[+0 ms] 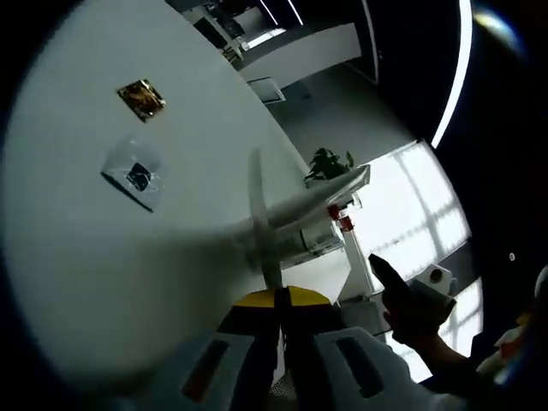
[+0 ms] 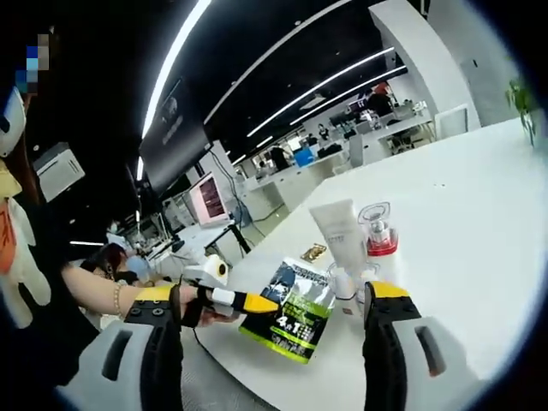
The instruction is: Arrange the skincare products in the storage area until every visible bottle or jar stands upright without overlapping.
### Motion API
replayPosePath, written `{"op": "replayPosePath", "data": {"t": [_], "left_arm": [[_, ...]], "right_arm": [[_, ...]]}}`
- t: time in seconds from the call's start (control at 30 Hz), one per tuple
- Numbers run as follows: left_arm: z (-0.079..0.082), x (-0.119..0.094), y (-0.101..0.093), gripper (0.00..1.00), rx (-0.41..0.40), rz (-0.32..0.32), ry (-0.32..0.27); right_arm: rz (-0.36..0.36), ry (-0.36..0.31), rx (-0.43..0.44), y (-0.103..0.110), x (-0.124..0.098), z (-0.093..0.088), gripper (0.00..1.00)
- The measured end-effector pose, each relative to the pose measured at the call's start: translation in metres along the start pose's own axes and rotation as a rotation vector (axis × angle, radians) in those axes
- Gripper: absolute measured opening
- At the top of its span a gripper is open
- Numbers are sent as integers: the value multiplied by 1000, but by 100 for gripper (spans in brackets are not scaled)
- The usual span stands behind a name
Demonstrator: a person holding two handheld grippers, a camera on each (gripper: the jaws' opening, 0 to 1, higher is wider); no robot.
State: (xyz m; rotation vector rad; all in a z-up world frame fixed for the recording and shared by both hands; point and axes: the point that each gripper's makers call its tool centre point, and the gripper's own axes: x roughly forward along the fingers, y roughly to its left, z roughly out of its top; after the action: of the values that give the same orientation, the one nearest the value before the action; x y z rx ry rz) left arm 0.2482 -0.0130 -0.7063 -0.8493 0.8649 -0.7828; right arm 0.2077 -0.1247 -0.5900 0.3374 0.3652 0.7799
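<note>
Two grippers work at one white table (image 2: 479,214). In the right gripper view, the right gripper (image 2: 274,351) rises with its jaws set wide apart and nothing between them. Beyond them, near the table's near edge, lies a tilted green-and-black pouch (image 2: 295,310). Just behind it stand a white squeeze tube (image 2: 341,229), a clear bottle with a red collar (image 2: 378,229) and a small clear jar (image 2: 346,281), clustered close together and upright. A small gold sachet (image 2: 313,252) lies on the table farther back. The left gripper (image 2: 224,300), held in a person's hand (image 2: 184,306), comes in from the left with its yellow tip touching the pouch's edge.

In the left gripper view, the left gripper (image 1: 279,301) has its jaws closed together, and a blurred thin white sheet-like edge runs up from the tips; whether it is clamped cannot be told. On the table (image 1: 77,257) lie a gold sachet (image 1: 141,98) and a clear packet (image 1: 134,174), well apart from the jaws. A hand (image 1: 419,321) holds the right gripper off the table's far edge.
</note>
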Motion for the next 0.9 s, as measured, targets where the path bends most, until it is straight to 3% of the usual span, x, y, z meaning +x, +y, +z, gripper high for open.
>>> {"op": "replayPosePath", "data": {"t": [0.33,0.57,0.9], "left_arm": [[4,11,23,0,-18,32,14],[-5,16,25,0,-10,62,31],[-10,15,33,1,46,118,42]], "right_arm": [[-70,-13,28,-23,-9,-5,97],[-87,2,32,-33,-12,-13,99],[-91,13,43,-32,-14,-19,99]]}}
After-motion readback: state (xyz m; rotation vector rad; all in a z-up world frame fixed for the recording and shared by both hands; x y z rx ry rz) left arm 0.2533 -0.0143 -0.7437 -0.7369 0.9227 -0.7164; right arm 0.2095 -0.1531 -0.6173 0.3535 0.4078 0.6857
